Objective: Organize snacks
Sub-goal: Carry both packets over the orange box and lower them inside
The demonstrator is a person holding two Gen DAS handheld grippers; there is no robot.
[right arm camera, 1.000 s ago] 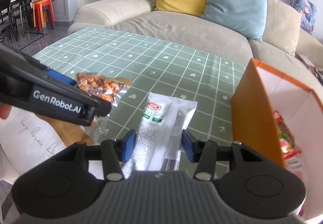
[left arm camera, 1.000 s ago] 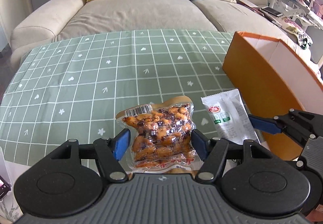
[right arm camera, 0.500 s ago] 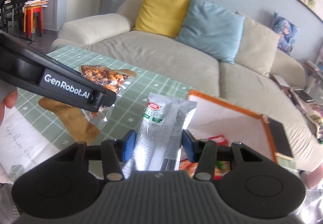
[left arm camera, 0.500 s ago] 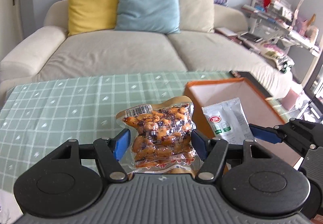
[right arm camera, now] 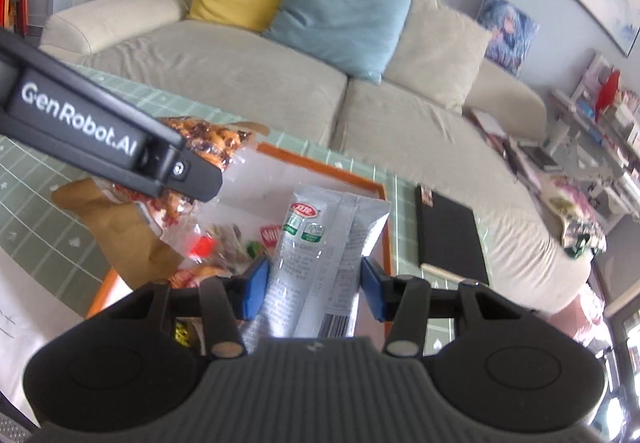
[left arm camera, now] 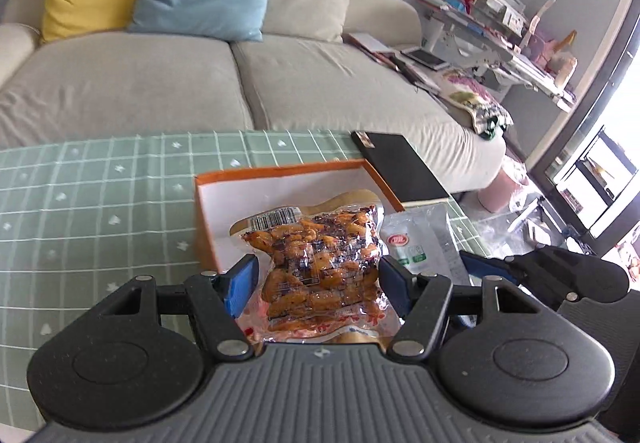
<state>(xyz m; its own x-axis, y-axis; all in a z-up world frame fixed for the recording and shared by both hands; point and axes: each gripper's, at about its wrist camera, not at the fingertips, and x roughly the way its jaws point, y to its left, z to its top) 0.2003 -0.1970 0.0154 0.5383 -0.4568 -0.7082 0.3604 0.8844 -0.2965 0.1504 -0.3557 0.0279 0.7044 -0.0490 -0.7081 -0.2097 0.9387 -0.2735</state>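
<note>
Both pkts have moved from over the tablecloth (left arm camera: pixel 100 203) to over the orange box (left arm camera: pixel 280 173). Your left gripper (left arm camera: pixel 316 279) clamps the peanut pack (left arm camera: pixel 320 259); right gripper (right arm camera: pixel 314 285) clamps the white sachet (right arm camera: pixel 316 243).

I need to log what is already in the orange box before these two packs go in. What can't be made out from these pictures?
- Left wrist view: the orange box floor is hidden behind the peanut pack in the left gripper.
- Right wrist view: the snacks already in the box are blurred, partly covered by the white sachet in the right gripper and by the left gripper's body; no count or labels.
- The box's near wall is hidden in both views.
</note>
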